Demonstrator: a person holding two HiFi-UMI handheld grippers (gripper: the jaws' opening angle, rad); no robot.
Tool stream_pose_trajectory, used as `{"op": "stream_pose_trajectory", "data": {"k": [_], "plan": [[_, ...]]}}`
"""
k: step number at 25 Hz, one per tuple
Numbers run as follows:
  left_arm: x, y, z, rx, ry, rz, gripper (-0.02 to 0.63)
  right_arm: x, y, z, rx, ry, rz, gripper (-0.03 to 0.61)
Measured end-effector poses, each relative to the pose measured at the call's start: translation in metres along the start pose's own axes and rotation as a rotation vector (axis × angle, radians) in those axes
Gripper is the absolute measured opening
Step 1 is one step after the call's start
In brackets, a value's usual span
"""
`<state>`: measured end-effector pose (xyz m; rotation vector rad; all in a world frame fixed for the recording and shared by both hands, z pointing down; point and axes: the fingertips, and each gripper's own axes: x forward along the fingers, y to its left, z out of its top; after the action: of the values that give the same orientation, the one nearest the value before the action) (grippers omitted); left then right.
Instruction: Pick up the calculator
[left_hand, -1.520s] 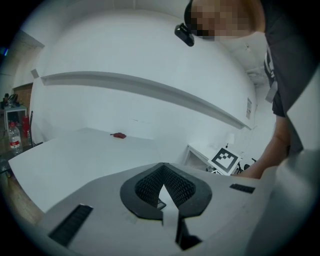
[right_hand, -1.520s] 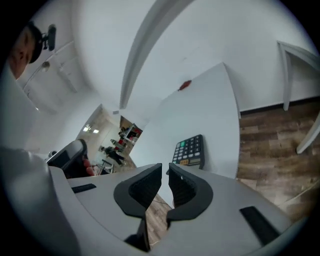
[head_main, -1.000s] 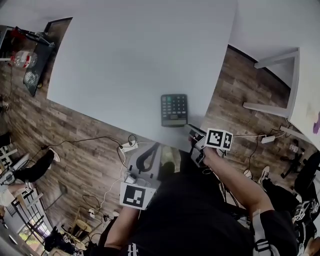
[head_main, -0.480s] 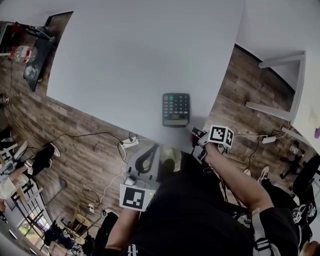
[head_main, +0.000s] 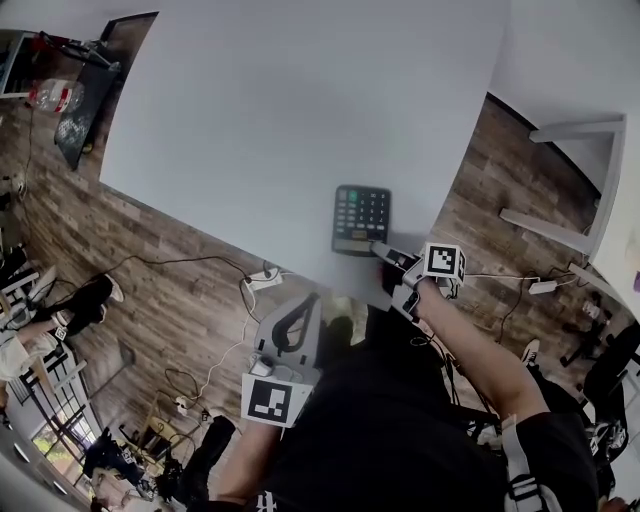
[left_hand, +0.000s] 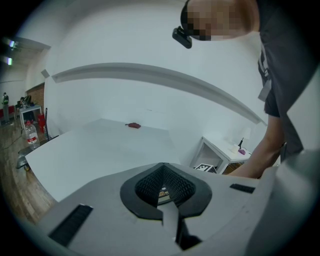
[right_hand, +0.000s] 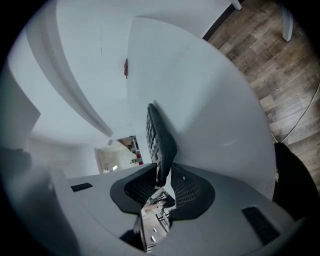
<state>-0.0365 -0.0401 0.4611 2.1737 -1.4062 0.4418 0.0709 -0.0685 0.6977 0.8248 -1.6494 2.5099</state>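
A dark calculator (head_main: 361, 218) lies near the front edge of the white table (head_main: 280, 120). My right gripper (head_main: 380, 248) has reached its near edge. In the right gripper view the calculator (right_hand: 156, 135) shows edge-on, its near end filling the gap between the two pads, so my right gripper (right_hand: 161, 172) is shut on the calculator. The far end still looks close to the tabletop. My left gripper (head_main: 304, 302) hangs below the table's edge over the floor, shut and holding nothing. In its own view my left gripper (left_hand: 163, 167) faces the table.
A small red object (left_hand: 133, 125) lies far back on the table. A white side table (head_main: 560, 130) stands at the right. A power strip (head_main: 262, 283) and cables lie on the wood floor. A seated person's legs (head_main: 70, 310) show at the left.
My right gripper has moved forward from just off the table's edge onto the calculator's near end. The left gripper has stayed low by the body.
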Motion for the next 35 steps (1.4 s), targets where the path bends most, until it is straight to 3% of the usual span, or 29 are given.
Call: {"op": "stream_pose_trajectory", "data": {"k": [4,13,21,35], "plan": [[-0.007,0.002,-0.005,-0.003,-0.002,0.014,0.005,-0.001,0.002,0.001,0.009,-0.005,0.038,0.067],[-0.015,-0.004,-0.009,-0.001,-0.033,0.002,0.005,-0.01,0.016,-0.004,-0.072,-0.007,0.062,0.057],[-0.019,-0.005,-0.006,0.009,-0.092,-0.027,0.005,-0.016,0.053,-0.013,-0.17,-0.016,0.116,0.057],[-0.07,-0.004,0.007,0.04,-0.23,-0.09,0.006,-0.058,0.143,-0.086,-0.286,-0.083,0.299,0.057]]}}
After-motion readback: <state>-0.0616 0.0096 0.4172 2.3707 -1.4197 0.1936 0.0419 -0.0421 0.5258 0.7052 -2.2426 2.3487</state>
